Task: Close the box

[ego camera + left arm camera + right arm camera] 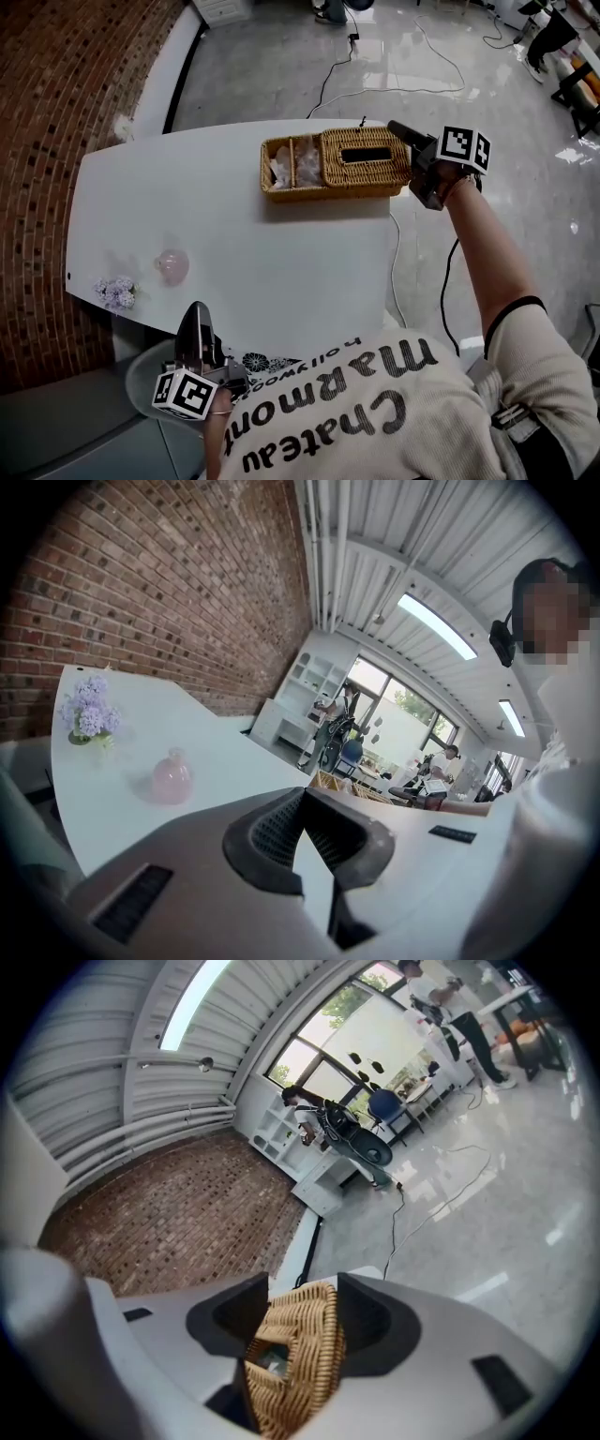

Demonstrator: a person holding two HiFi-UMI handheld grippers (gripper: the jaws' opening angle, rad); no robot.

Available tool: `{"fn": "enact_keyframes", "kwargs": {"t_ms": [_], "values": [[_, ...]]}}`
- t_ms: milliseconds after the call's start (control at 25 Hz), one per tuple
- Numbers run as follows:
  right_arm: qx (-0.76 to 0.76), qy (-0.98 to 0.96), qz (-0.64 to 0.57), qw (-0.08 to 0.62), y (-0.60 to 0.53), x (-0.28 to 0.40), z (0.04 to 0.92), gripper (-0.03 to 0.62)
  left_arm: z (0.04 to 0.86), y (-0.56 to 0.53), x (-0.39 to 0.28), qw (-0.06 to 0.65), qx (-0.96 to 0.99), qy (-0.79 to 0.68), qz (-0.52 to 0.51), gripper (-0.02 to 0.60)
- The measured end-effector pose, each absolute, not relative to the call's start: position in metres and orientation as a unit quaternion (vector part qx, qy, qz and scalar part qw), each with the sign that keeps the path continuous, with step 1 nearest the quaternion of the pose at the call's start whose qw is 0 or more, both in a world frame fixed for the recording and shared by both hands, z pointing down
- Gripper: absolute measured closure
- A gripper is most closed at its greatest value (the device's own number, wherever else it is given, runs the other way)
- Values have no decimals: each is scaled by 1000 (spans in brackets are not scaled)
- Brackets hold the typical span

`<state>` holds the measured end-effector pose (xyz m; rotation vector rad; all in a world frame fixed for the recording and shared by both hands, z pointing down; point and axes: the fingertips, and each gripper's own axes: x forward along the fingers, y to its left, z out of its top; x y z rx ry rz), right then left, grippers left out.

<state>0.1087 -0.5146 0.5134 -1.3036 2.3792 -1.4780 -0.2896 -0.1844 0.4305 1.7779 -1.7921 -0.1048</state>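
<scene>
the right gripper [413, 169] clasped the right end of the wicker box [337, 180]; the left gripper [195, 317] was clenched shut, holding nothing.

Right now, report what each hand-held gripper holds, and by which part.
The right hand-held gripper clamps the tan woven wicker box by the right end of its lid. The left hand-held gripper holds nothing; its jaws are together.

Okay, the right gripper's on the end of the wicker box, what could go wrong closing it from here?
1. The left gripper is far from the wicker box, so nothing steadies it; pushing the lid may slide it across the table.
2. The pale contents in the open section may catch the lid.
</scene>
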Motion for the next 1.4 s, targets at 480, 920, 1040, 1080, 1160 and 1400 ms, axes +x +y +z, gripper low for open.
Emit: {"fn": "enact_keyframes", "kwargs": {"t_ms": [480,920,1040,1080,1160,1400], "values": [[-536,700,-468,62,-470,129,521,319,437,-159,-324,304,701,-644,-41,580],[-538,713,-434,116,-343,85,481,442,444,-165,-314,303,760,-573,-44,580],[-542,710,-430,130,-316,73,470,467,431,-173,-290,300,775,-553,-55,580],[-540,707,-435,137,-310,69,467,481,426,-176,-282,297,781,-546,-61,580],[-530,700,-450,161,-301,61,461,497,417,-181,-266,289,792,-533,-70,580],[-493,697,-479,205,-277,52,440,573,392,-183,-212,267,817,-506,-76,580]]}}
